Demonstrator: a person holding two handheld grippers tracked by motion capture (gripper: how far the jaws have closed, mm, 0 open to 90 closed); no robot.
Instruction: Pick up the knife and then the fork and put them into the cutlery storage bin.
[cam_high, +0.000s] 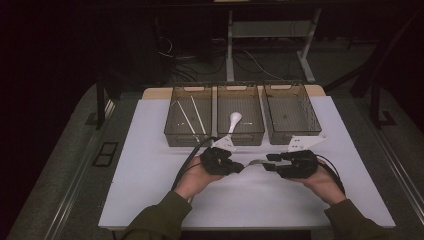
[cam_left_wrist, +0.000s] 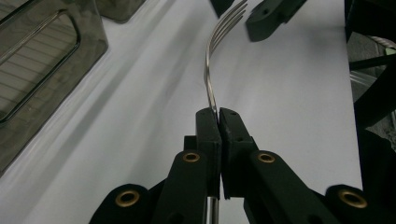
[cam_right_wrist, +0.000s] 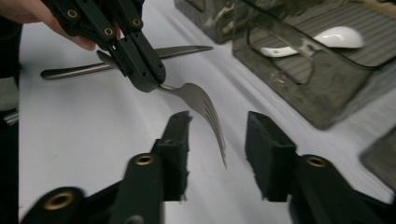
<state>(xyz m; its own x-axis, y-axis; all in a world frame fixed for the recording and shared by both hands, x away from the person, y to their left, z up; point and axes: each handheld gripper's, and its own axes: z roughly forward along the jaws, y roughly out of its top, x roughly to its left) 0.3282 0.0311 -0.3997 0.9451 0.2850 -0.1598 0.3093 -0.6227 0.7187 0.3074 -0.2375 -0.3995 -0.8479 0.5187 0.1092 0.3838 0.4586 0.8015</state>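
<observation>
A metal fork (cam_high: 254, 162) hangs above the white table mat, between the two hands. My left gripper (cam_high: 240, 167) is shut on its handle; in the left gripper view the jaws (cam_left_wrist: 218, 114) pinch the thin handle and the fork (cam_left_wrist: 208, 70) curves away to its tines. My right gripper (cam_high: 270, 162) faces it from the right. In the right gripper view the fork's tines (cam_right_wrist: 205, 105) lie between my right gripper's (cam_right_wrist: 218, 140) parted jaws, with a gap to each pad. The left gripper (cam_right_wrist: 144, 77) holds the fork's neck there.
A table knife (cam_right_wrist: 116, 63) lies on the mat behind the left gripper. Three dark see-through bins stand in a row at the back: the left bin (cam_high: 187, 140) holds thin rods, the middle bin (cam_high: 247, 138) a white spoon (cam_high: 234, 120), the right bin (cam_high: 315, 115) looks empty.
</observation>
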